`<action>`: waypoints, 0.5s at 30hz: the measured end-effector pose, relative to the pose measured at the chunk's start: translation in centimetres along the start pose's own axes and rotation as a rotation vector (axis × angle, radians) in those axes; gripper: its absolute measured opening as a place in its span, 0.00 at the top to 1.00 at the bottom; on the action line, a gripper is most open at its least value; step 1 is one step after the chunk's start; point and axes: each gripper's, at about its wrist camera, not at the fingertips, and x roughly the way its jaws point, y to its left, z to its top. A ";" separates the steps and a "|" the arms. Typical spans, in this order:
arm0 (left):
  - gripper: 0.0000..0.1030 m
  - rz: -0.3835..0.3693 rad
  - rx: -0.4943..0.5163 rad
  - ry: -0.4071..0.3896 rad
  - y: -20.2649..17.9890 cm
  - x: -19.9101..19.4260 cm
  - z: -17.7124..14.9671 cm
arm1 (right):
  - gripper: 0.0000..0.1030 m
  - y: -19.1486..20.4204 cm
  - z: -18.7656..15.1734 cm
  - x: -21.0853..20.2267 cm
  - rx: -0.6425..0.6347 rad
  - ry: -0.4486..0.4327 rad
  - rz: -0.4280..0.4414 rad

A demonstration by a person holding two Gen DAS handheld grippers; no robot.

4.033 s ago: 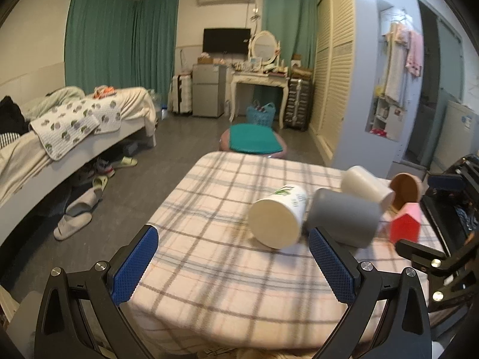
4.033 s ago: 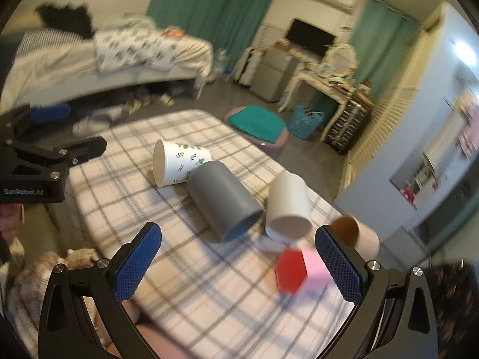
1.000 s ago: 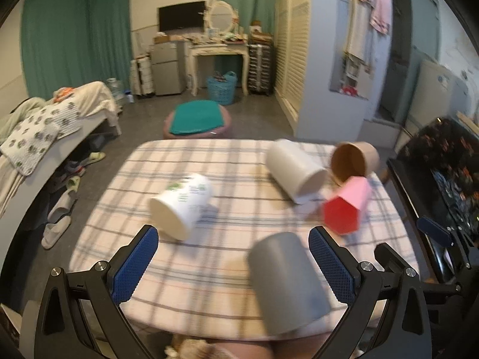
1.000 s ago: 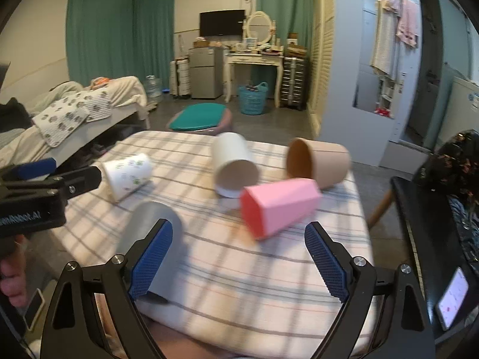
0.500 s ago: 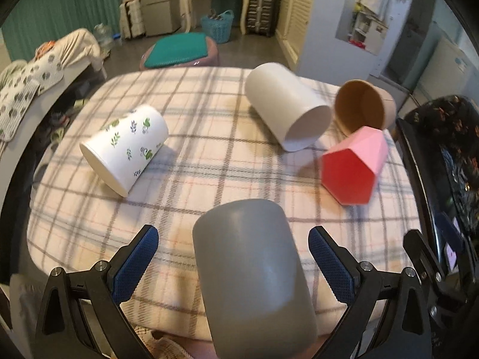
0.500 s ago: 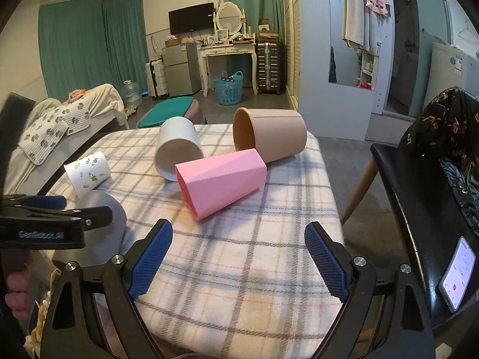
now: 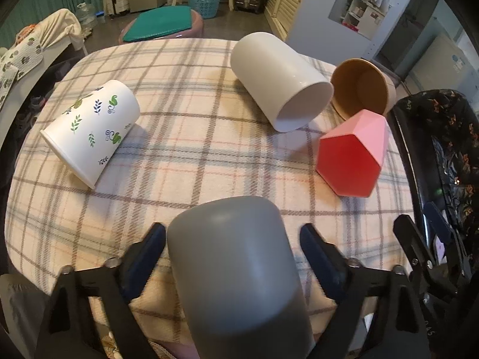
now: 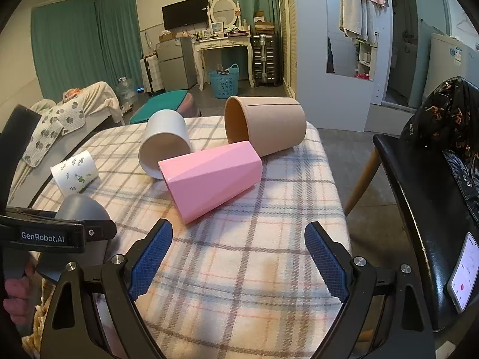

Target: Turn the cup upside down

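Observation:
A grey cup (image 7: 236, 272) lies on its side at the near edge of the plaid-covered table (image 7: 191, 161), closed bottom pointing away. My left gripper (image 7: 232, 249) is open with one finger on each side of the cup; there is a gap on the right side and I cannot tell if the left pad touches. The grey cup also shows in the right wrist view (image 8: 82, 209), with the left gripper's body in front of it. My right gripper (image 8: 238, 257) is open and empty above the table's near right part.
Other cups lie on their sides: a leaf-print white cup (image 7: 89, 131), a plain white cup (image 7: 281, 80), a brown cup (image 7: 360, 88) and a pink faceted cup (image 7: 351, 155). A black chair (image 8: 419, 209) with a phone (image 8: 464, 272) stands right of the table.
My left gripper has moved forward and down, so the grey cup now lies between its fingers. My right gripper has moved slightly closer to the pink cup.

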 end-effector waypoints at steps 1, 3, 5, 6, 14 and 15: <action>0.26 0.000 0.003 0.003 0.0 -0.1 -0.1 | 0.12 0.1 0.0 -0.1 -0.002 -0.001 0.001; 0.26 -0.012 0.002 0.004 0.1 -0.3 -0.1 | 0.12 0.3 0.0 -0.2 -0.005 -0.005 0.000; 0.26 -0.016 0.014 -0.014 0.1 -1.0 -0.3 | 0.12 0.5 0.1 -0.6 -0.007 -0.011 -0.001; 0.26 -0.019 0.019 -0.029 0.1 -1.5 -0.3 | 0.12 0.6 0.1 -0.7 -0.007 -0.014 -0.001; 0.27 -0.022 0.109 -0.234 -0.9 -7.1 -0.8 | 0.12 1.1 0.2 -2.4 -0.005 -0.050 -0.004; 0.28 -0.017 0.121 -0.265 -1.0 -7.8 -0.9 | 0.12 1.2 0.2 -2.6 -0.005 -0.056 -0.003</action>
